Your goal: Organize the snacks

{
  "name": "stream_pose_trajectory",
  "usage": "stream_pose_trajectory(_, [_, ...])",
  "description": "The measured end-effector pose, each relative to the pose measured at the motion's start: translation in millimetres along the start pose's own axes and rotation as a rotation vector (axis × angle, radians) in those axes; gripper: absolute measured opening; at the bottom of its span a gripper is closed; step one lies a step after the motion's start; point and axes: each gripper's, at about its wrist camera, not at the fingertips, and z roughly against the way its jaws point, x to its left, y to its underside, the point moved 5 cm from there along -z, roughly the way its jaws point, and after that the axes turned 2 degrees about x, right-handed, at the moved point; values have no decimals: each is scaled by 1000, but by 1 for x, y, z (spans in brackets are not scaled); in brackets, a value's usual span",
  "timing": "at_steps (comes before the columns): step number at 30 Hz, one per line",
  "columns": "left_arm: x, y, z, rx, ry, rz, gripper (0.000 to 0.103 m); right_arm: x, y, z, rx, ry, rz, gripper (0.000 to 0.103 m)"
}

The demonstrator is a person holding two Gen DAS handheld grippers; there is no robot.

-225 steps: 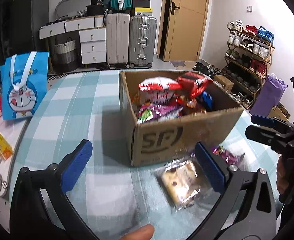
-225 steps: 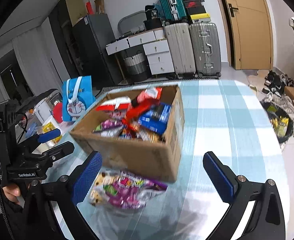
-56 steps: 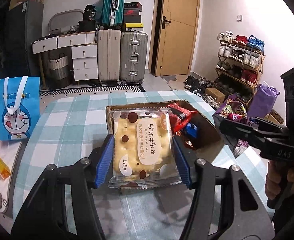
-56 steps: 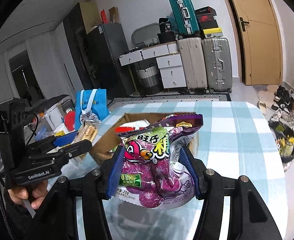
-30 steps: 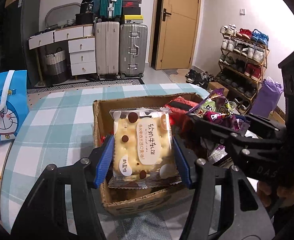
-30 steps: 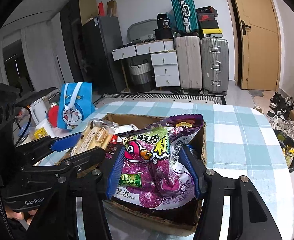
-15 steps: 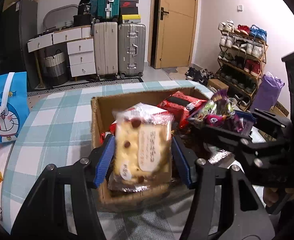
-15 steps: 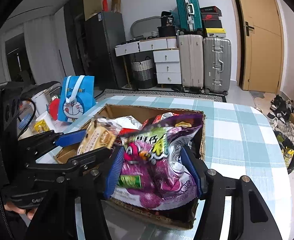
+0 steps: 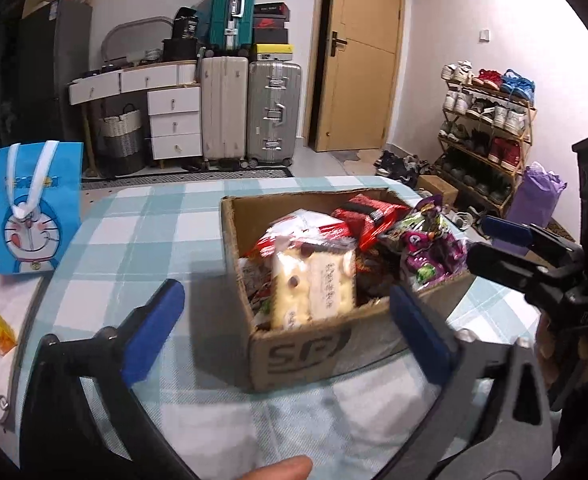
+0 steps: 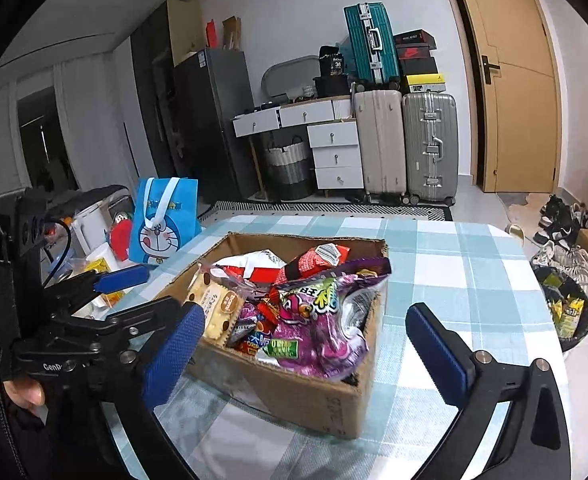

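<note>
The snacks sit heaped in an open cardboard box point(image 9: 305, 354) on the counter point(image 9: 142, 236), which is covered with a teal and white checked cloth. At the near edge of the pile, a clear-wrapped yellow biscuit pack point(image 9: 313, 284) with brown dots and a white label leans upright against the box's front wall. Just beside it, toward the box's right side, lies a purple candy bag point(image 10: 313, 320) with green lettering, resting partly over the box rim. Behind these two are red and white snack packets point(image 10: 313, 258) and smaller wrapped sweets, filling the box to its top.

The left claw point(image 9: 290, 320) has just been opening and now stands wide, its blue pads on either side of the box's near corner with nothing between them; the biscuit pack lies free in the box ahead of it. The right claw point(image 10: 309, 344) has likewise just been opening and is spread wide, its pads clear of the purple bag, which lies in the box in front of it. Each claw shows in the other's view, held by a hand at the box's flank.

On the counter's left edge stands a blue cartoon gift bag point(image 9: 34, 208). Beyond the counter are suitcases point(image 9: 250, 108), a white drawer unit point(image 9: 174, 124), a wooden door point(image 9: 357, 56) and a shoe rack point(image 9: 485, 128).
</note>
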Motion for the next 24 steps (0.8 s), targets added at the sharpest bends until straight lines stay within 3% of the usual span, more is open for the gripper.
stream_pose_trajectory(10, [17,35,33,-21,-48,10,102,1,30,27,-28,10,-6,103])
stream_pose_trajectory(18, [19,58,34,-43,-90,5,102,10,55,43,-72,-1,11,103])
stream_pose_trajectory(24, [12,66,30,-52,-80,-30,102,13,63,43,-78,-9,14,103])
